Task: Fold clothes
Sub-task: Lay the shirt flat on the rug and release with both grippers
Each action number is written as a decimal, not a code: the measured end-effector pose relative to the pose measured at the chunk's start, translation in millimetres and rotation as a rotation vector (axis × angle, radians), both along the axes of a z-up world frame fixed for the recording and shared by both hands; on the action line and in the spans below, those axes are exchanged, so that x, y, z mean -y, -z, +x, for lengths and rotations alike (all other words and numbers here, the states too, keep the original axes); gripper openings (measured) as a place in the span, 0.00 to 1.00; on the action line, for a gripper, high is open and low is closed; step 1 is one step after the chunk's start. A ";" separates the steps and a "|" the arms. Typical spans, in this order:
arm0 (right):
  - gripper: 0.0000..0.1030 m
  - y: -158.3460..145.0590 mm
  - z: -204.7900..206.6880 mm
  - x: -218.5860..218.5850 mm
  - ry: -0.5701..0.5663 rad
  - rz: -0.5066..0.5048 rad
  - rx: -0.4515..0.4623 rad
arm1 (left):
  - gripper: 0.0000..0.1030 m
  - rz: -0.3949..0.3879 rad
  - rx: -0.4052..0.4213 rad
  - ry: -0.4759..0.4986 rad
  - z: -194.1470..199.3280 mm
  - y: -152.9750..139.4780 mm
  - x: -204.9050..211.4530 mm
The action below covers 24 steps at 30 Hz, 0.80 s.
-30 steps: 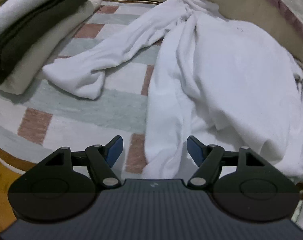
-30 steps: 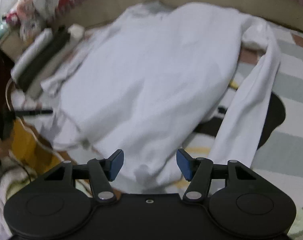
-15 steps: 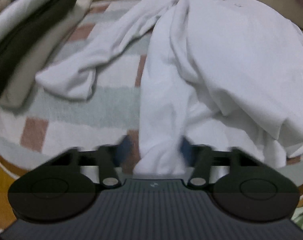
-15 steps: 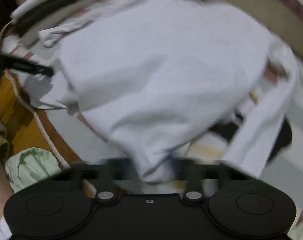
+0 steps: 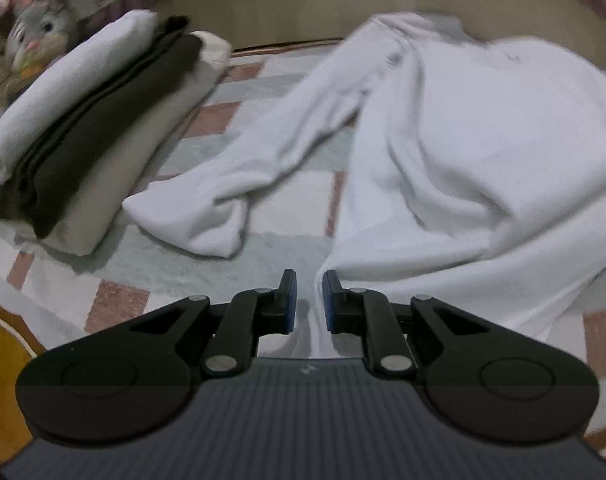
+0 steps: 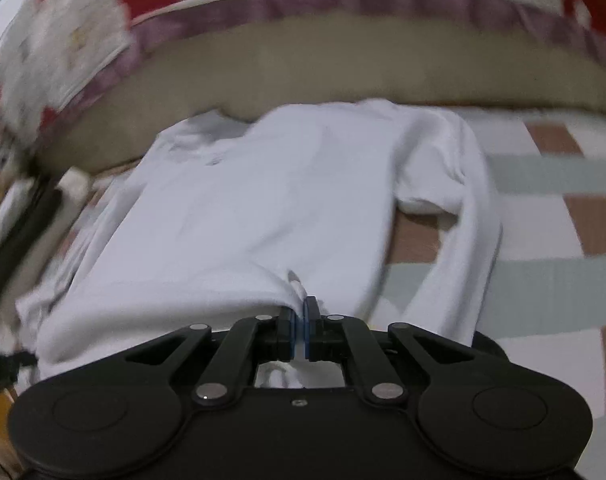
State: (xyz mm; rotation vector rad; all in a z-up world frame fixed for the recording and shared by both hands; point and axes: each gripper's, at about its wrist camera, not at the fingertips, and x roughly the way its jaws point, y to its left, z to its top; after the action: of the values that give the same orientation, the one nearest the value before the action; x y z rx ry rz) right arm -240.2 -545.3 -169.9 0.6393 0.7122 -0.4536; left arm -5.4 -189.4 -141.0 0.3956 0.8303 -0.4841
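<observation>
Right wrist view: your right gripper [image 6: 299, 322], wide a second ago, now pinches the white shirt [image 6: 263, 208] hem; your left gripper [image 5: 309, 300] has just been closing on its corner. Folded stack [image 5: 91, 136] lies beside it on the checked rug [image 5: 115, 300].

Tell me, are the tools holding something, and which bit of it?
Both pinch the white shirt at its near bottom edge: the right tool shut tight on a fold, the left tool just closing on the hem.
</observation>
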 end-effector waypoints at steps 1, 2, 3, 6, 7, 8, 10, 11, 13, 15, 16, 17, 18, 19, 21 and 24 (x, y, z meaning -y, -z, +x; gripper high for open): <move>0.05 3.8 2.3 2.2 0.014 0.016 0.006 | 0.14 -0.016 -0.005 -0.013 3.5 -0.2 -1.3; 0.05 7.7 5.0 4.2 0.026 0.032 0.011 | 0.15 -0.031 -0.010 -0.025 7.1 -0.4 -2.6; 0.05 11.2 7.8 2.4 0.035 0.037 0.012 | 0.16 -0.038 -0.012 -0.033 9.1 0.0 -3.1; 0.06 17.2 13.2 0.5 0.038 0.021 -0.007 | 0.17 -0.063 -0.023 -0.040 9.9 -0.7 -3.6; 0.06 18.9 14.5 -0.6 0.039 0.015 -0.013 | 0.17 -0.087 -0.018 -0.025 7.5 -3.9 -3.8; 0.06 20.7 15.8 -1.6 0.040 0.009 -0.019 | 0.16 -0.114 -0.010 -0.004 4.2 -7.8 -3.9; 0.06 23.4 22.0 2.1 0.038 0.002 -0.015 | 0.19 -0.158 0.007 0.058 -5.4 -14.1 -1.2; 0.06 25.2 23.6 4.8 0.039 -0.001 -0.012 | 0.24 -0.170 0.016 0.107 -12.9 -16.1 2.6; 0.06 32.6 27.1 11.0 0.053 0.028 0.003 | 0.33 -0.194 0.033 0.204 -28.0 -20.1 10.3; 0.07 38.6 28.2 16.0 0.071 0.065 0.018 | 0.40 -0.193 0.044 0.303 -44.2 -20.2 19.3; 0.07 40.3 26.9 17.6 0.081 0.088 0.025 | 0.41 -0.165 0.043 0.349 -52.7 -15.6 25.4; 0.07 42.1 25.5 19.2 0.091 0.110 0.032 | 0.41 -0.135 0.037 0.384 -59.4 -10.1 31.5; 0.08 43.8 24.2 20.8 0.101 0.133 0.039 | 0.41 -0.103 0.023 0.415 -64.6 -3.3 38.4; 0.13 45.6 22.8 22.4 0.111 0.156 0.047 | 0.41 -0.079 0.011 0.434 -67.7 2.6 43.7; 0.23 43.2 12.4 26.1 0.155 0.218 0.064 | 0.42 -0.039 -0.008 0.460 -71.3 13.4 52.2; 0.38 35.8 -10.3 28.0 0.223 0.316 0.089 | 0.49 0.005 -0.024 0.481 -71.5 27.0 59.8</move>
State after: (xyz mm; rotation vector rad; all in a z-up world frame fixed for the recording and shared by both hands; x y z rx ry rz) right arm -250.5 -573.3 -205.7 1.0373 0.6351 -0.5185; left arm -77.0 -249.2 -167.9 0.5990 0.7583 -0.9343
